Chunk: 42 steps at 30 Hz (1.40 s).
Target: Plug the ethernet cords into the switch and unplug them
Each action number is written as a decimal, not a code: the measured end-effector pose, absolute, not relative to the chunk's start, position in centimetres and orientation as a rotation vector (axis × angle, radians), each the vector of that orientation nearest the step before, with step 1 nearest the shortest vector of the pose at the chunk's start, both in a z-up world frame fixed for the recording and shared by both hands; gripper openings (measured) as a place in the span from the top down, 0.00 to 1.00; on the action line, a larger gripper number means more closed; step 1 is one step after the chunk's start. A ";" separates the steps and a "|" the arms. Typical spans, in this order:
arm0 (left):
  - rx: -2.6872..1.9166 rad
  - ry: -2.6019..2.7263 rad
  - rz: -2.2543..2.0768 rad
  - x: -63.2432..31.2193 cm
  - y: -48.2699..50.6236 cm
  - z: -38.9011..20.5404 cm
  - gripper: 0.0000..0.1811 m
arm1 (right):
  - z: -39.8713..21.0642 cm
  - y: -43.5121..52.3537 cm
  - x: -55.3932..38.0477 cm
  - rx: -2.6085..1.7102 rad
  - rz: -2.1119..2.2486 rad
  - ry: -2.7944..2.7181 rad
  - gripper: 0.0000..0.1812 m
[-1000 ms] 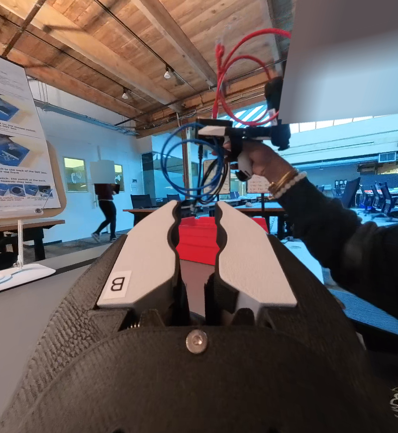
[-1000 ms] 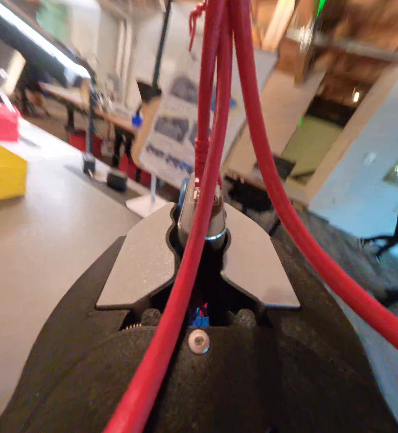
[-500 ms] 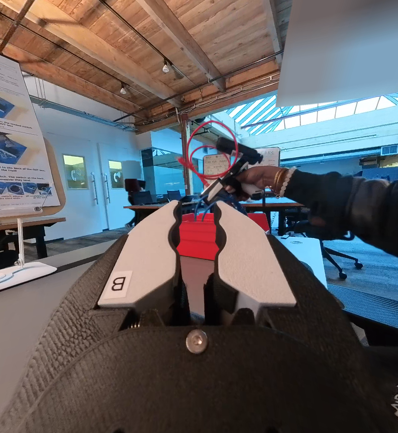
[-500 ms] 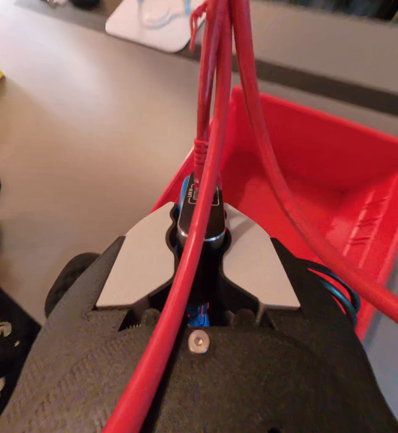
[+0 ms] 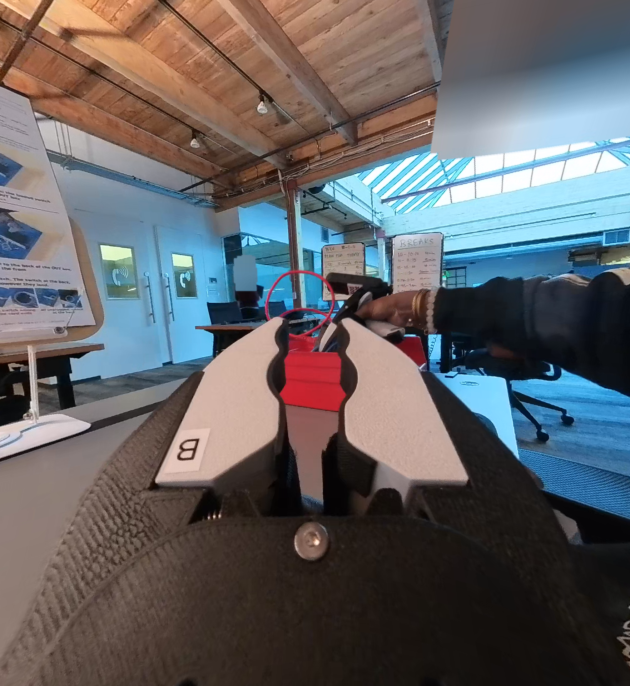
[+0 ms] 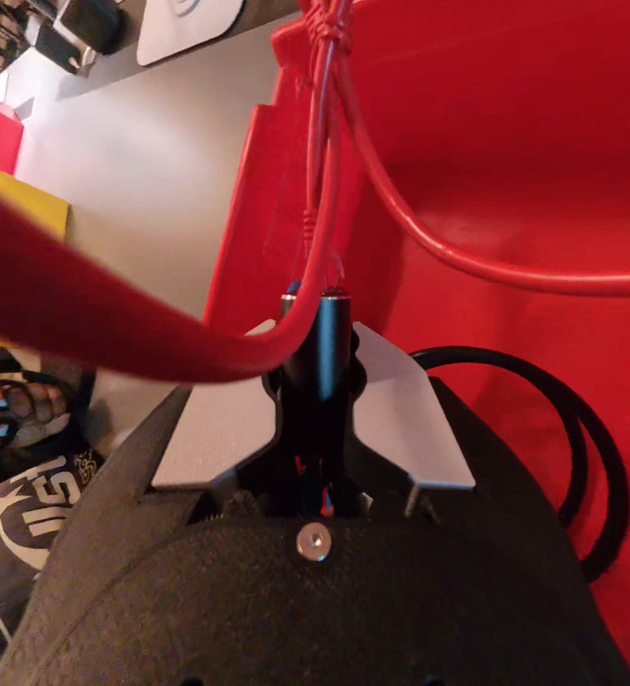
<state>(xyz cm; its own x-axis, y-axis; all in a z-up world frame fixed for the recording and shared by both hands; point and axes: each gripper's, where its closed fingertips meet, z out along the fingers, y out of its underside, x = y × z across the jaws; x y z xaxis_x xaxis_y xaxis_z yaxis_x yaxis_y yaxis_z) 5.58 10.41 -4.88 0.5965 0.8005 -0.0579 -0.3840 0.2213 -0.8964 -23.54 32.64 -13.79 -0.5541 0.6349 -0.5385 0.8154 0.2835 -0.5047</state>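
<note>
At the left of the left wrist view stood an instruction board [image 5: 16,222] on a white stand; the grey table [image 5: 38,501] ran below it. At centre, the left gripper [image 5: 312,356] held nothing, its jaws parted by a narrow gap, aimed level at the red bin [image 5: 313,382] just beyond its tips. Right of centre, the right hand [image 5: 384,315] tipped the other tool down into that bin, red cord [image 5: 268,297] looping above.

In the right wrist view, left to right: a yellow bin [image 6: 27,200], then the red cord draped across the frame, then the right gripper [image 6: 317,334] pinching the switch [image 6: 328,352], a dark body with its long axis along the fingers, pointing into the bin [image 6: 491,111]. A black cord [image 6: 584,445] coiled at right.

Judgement: the right gripper is nearer; the next move likely goes straight down the switch axis to the bin floor.
</note>
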 end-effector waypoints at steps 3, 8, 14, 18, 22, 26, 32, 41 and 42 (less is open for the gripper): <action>-1.060 -0.470 0.853 5.6 10.6 -4.9 0.87 | -14.6 32.8 -24.1 1.360 -1.080 2.346 0.83; -1.064 -0.465 0.862 5.6 10.6 -5.0 0.87 | -16.2 32.8 -25.6 1.428 -0.994 2.395 0.81; -1.063 -0.472 0.864 5.5 10.4 -5.0 0.87 | -16.2 33.4 -27.0 1.328 -0.909 2.744 0.68; -1.059 -0.483 0.861 5.4 10.3 -5.0 0.87 | -10.2 32.4 -28.2 1.245 -1.338 2.921 0.53; -1.054 -0.488 0.875 5.4 10.0 -5.0 0.86 | -2.3 31.7 -25.0 1.105 -1.851 3.046 0.41; -1.041 -0.516 0.871 5.1 9.7 -5.0 0.86 | -0.6 29.9 -16.9 0.894 -2.097 2.905 0.46; -1.005 -0.560 0.869 4.7 8.8 -4.9 0.84 | -12.6 31.3 -11.1 1.022 -1.390 3.096 0.48; -0.990 -0.566 0.863 4.6 8.6 -4.8 0.83 | -16.5 28.3 -11.8 0.857 -1.198 3.290 0.86; -0.993 -0.565 0.863 4.7 8.6 -4.8 0.83 | -16.5 27.5 -12.0 0.869 -1.195 3.285 0.85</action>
